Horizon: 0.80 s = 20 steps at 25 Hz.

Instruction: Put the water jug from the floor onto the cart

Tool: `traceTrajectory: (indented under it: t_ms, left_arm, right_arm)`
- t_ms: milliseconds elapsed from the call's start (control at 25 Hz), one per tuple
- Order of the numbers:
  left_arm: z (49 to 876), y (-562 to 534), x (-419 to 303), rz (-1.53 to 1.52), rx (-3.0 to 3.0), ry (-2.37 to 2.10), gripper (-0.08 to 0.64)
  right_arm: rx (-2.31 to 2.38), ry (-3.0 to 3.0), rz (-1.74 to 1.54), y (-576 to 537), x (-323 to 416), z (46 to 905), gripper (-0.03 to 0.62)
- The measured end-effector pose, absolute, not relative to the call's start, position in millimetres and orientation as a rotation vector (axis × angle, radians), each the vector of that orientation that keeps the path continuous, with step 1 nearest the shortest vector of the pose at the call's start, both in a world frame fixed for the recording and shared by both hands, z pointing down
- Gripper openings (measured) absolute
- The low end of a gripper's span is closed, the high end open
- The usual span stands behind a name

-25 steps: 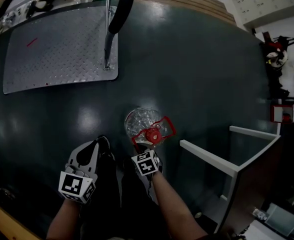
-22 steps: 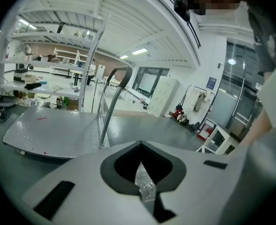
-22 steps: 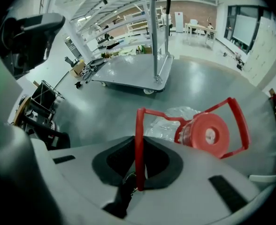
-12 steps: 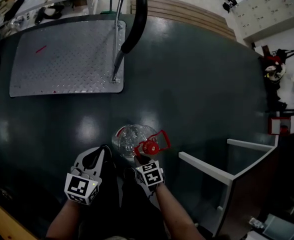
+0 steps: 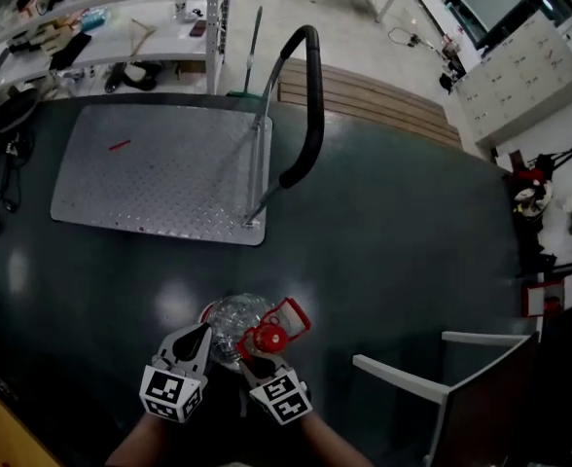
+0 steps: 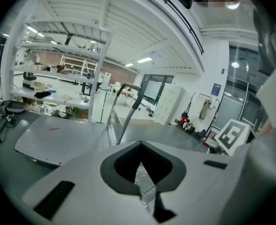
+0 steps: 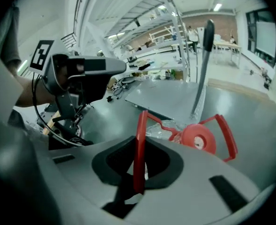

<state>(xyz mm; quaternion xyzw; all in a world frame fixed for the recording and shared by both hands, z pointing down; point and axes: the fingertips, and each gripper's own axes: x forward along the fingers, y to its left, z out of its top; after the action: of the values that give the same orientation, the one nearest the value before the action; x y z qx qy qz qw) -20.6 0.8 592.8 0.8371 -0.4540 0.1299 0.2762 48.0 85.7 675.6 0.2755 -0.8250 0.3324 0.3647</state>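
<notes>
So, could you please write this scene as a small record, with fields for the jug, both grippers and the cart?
water jug: clear, red cap, upright between the two grippers
right gripper: closed on the jug's red handle; jaws have just been opening slightly, handle between them
left gripper: beside the jug's clear wall; grip not clear
cart: metal deck, black push handle, apart from the jug across the dark floor
task state: jug not yet on the cart
</notes>
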Motion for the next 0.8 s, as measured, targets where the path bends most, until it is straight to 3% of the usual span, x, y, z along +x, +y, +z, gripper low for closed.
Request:
traceTrajectory:
  t_ms: [400, 800]
  left_arm:
    - [535, -21, -126, 0.248, 2.179, -1.521, 0.008]
    - [512, -54, -172, 0.228, 2.122, -1.661, 0.008]
  right_arm:
    - [0.566, -2.271, 0.563, 12, -16, 588, 0.032]
    - [0.582, -2.365, 0.464, -79, -58, 551, 0.034]
